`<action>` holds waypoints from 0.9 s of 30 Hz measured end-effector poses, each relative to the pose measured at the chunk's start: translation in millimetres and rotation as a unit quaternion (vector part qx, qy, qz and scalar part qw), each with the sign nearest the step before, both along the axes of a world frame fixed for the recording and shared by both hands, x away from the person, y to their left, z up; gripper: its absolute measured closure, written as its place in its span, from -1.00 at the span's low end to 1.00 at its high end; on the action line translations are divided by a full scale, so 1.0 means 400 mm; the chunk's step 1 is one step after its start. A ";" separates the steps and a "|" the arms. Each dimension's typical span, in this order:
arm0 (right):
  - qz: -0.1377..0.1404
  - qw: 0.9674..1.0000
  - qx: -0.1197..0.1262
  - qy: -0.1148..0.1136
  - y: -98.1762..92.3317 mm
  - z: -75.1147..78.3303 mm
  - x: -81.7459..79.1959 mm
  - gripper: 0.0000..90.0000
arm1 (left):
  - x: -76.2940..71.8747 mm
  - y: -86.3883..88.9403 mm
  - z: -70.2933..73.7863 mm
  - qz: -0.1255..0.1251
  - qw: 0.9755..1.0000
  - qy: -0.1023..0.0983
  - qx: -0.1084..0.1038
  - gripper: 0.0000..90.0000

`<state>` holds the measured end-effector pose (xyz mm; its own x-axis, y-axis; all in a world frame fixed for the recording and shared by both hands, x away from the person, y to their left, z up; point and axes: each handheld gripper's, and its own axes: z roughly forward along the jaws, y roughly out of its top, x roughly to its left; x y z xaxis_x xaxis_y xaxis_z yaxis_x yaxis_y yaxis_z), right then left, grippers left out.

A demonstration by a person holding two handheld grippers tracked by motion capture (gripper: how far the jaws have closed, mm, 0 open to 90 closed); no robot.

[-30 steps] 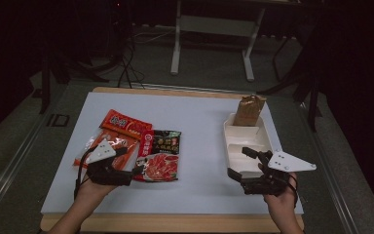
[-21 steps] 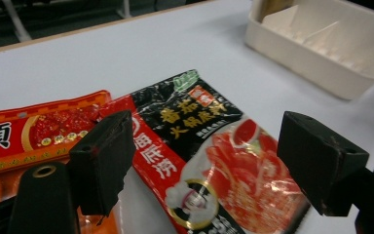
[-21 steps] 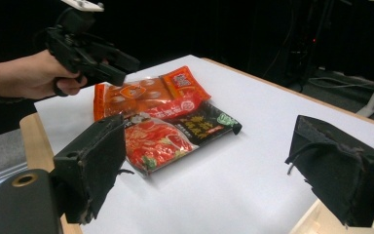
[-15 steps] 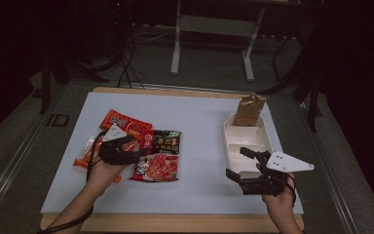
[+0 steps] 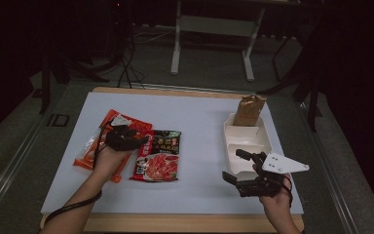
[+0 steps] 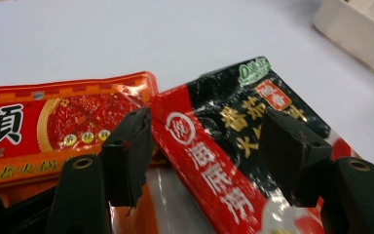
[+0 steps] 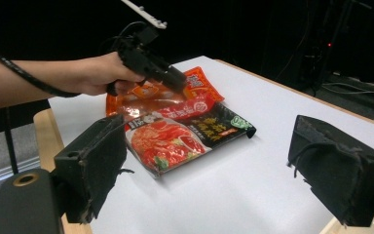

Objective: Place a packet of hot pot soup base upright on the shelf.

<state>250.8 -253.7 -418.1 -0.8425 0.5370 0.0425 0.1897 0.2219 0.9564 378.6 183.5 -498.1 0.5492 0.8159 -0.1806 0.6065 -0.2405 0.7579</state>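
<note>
A black-and-red food packet (image 5: pixel 158 156) lies flat on the white table, its left edge over an orange-red packet (image 5: pixel 129 122). My left gripper (image 5: pixel 139 140) hovers low over where the two meet. In the left gripper view its jaws stand open (image 6: pixel 207 151), with the black-and-red packet's red band (image 6: pixel 199 151) lying between and below them and the orange-red packet (image 6: pixel 63 117) at the left. My right gripper (image 5: pixel 231 165) is open with nothing in it, near the front right of the table beside a white tray (image 5: pixel 265 141). The right gripper view (image 7: pixel 209 170) looks across at the packets (image 7: pixel 175 141) and the left gripper (image 7: pixel 173 78).
A brown paper bag (image 5: pixel 250 109) stands at the far end of the white compartment tray. A third orange packet (image 5: pixel 85 157) lies under the left hand at the far left. The wooden table edge (image 5: pixel 185 222) runs along the front. Dark stands and cables sit behind the table.
My left gripper has moved away from the front edge, over the packets, and turned toward the right. The right gripper has barely shifted.
</note>
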 end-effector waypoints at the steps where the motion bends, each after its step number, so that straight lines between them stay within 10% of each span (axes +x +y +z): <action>1: 0.001 1.000 0.000 0.000 0.001 0.000 0.000 -0.70 | 0.008 0.000 -0.003 -0.003 1.000 0.005 -0.001 -0.16; 15: 0.003 1.000 -0.005 0.012 0.002 -0.006 0.001 -0.69 | 0.101 -0.023 -0.050 0.028 0.997 0.048 0.049 -0.03; 27: 0.004 1.000 -0.008 0.020 0.002 -0.010 0.003 -0.69 | 0.127 -0.045 -0.079 0.001 0.994 0.094 0.057 0.07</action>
